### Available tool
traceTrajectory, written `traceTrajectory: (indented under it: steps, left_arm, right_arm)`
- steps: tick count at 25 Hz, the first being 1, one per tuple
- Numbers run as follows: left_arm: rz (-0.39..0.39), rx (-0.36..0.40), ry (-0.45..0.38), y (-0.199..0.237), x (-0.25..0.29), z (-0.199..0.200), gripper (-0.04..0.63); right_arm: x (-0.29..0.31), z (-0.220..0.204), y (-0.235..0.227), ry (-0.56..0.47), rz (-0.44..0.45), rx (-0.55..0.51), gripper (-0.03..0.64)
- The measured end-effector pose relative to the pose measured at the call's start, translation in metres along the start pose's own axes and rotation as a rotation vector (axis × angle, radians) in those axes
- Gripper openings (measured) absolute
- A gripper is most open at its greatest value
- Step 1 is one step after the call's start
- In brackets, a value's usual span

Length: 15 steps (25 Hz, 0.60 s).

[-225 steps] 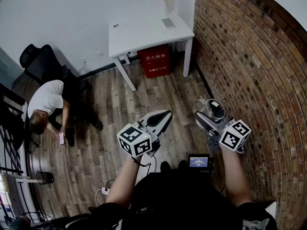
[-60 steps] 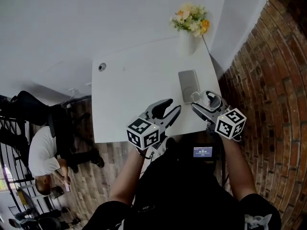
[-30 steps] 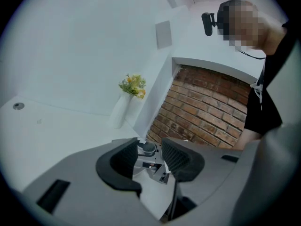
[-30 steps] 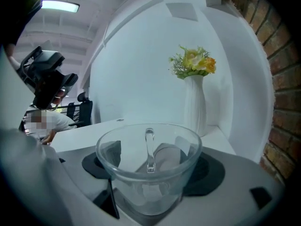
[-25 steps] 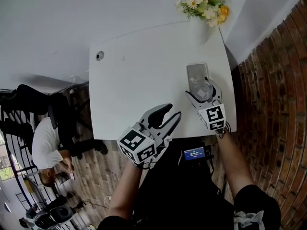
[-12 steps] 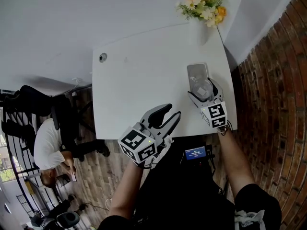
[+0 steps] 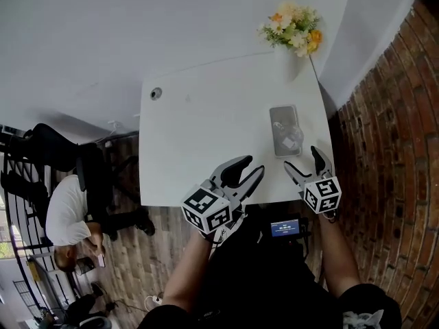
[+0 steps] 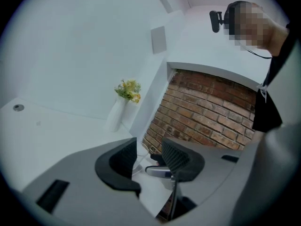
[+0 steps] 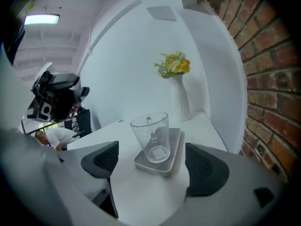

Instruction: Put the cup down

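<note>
Glass cup (image 9: 150, 136) upright on smooth grey rectangular pad (image 9: 176, 149)

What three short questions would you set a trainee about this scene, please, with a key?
1. What does the glass cup stand on?
2. The right gripper is: A) shut on the cup; B) open, clear of the cup; C) shut on nothing.
3. True or false: the left gripper is open and holds nothing.
Key: 1. A flat grey slab on the white table. 2. B. 3. True.
</note>
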State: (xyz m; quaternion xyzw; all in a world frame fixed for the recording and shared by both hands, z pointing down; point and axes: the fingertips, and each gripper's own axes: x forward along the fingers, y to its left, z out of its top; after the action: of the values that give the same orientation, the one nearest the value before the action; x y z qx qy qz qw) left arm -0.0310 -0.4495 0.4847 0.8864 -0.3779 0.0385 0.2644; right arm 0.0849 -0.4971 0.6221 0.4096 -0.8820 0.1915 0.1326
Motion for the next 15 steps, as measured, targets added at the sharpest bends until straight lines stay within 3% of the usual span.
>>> traceTrajectory:
  steps: [4,8,11,13,15]
  left_arm:
    - [0.002,-0.007,-0.013,0.001,-0.002,0.004,0.158]
    - [-0.004,0.014,-0.009,-0.003,-0.008,0.006,0.158]
    - [-0.017,0.021,-0.014,-0.004,-0.009,0.009,0.158]
    - [-0.025,0.021,-0.016,-0.005,-0.008,0.009,0.158]
    - [-0.037,0.022,-0.017,-0.009,-0.008,0.006,0.158]
  right_arm:
    - [-0.026,0.004,0.005,-0.003,0.072,0.196,0.434]
    - [-0.052,0.028,0.015,-0.082,0.161,0.398,0.406]
    - [-0.066,0.053,0.015,-0.139,0.15,0.431,0.266]
    - [-0.075,0.07,0.018,-0.169,0.139,0.424,0.129]
    - [-0.084,0.085,0.023,-0.201,0.149,0.425,0.056]
